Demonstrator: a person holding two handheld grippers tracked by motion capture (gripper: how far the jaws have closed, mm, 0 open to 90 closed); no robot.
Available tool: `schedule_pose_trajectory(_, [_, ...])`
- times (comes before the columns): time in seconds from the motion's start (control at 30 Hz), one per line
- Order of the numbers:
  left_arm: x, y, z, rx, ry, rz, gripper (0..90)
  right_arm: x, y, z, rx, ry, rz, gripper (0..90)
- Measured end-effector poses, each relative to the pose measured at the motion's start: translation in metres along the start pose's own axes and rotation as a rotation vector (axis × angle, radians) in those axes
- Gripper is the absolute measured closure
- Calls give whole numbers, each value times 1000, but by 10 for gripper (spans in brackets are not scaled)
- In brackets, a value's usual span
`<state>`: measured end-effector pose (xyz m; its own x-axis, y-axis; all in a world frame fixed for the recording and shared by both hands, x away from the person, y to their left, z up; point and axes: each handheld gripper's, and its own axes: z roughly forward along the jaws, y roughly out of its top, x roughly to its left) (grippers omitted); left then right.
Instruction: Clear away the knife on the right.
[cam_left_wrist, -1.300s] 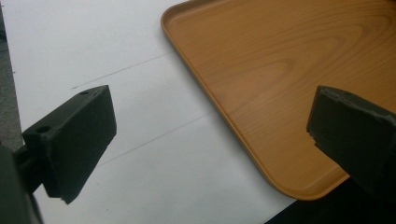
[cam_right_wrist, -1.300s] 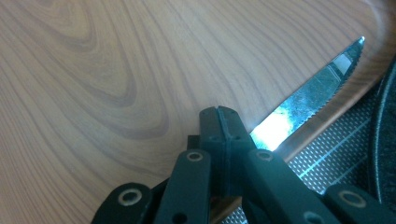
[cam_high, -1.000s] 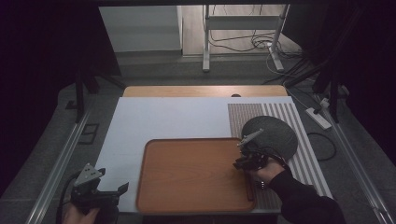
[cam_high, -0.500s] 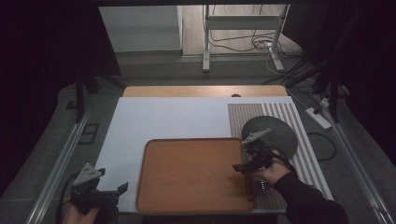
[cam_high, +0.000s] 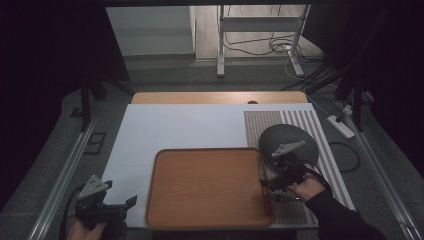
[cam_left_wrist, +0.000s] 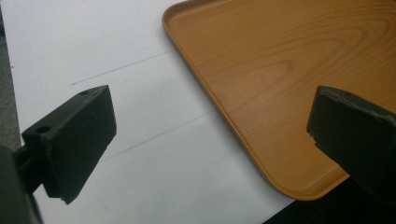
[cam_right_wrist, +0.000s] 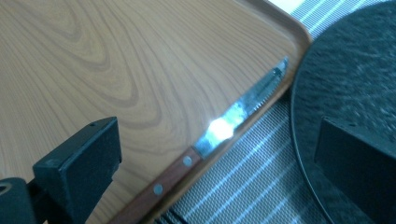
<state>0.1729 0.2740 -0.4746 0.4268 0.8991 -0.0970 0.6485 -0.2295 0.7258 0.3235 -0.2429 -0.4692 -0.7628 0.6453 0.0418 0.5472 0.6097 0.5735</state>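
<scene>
While the right gripper hangs over the right rim of the wooden tray, its jaws stand wide apart, having just been opening, with nothing pressed between them. Knife lies below that gap, seen in the right gripper view: wooden handle with two rivets toward the near side, serrated blade pointing far, a bright glare spot at mid-blade. Knife lies along the tray's right edge, resting on or against the rim; exact contact cannot be told. Blade tip ends near the tray's far right corner.

Striped placemat sits right of the tray on the white table surface. Dark round plate on the mat, just beside the tray's far right corner and close to the knife tip; touching or not cannot be told.

Left gripper at the near left edge of the table, held in the person's hand, well apart from the knife. Jaws open, empty. Left gripper view looks between them at bare white table and the tray's near left corner.
</scene>
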Motion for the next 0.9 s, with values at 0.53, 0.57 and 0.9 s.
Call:
schedule_pose_trajectory(0.53, [0, 0, 0, 3, -1, -4, 22, -6, -32, -32, -75, -56, 70, 0])
schedule_pose_trajectory(0.57, [0, 0, 0, 3, -1, -5, 22, -7, -34, -34, -79, -61, 73, 0])
schedule_pose_trajectory(0.9, [1, 0, 0, 1, -2, -10, 22, -9, -54, -52, -124, -109, 123, 0])
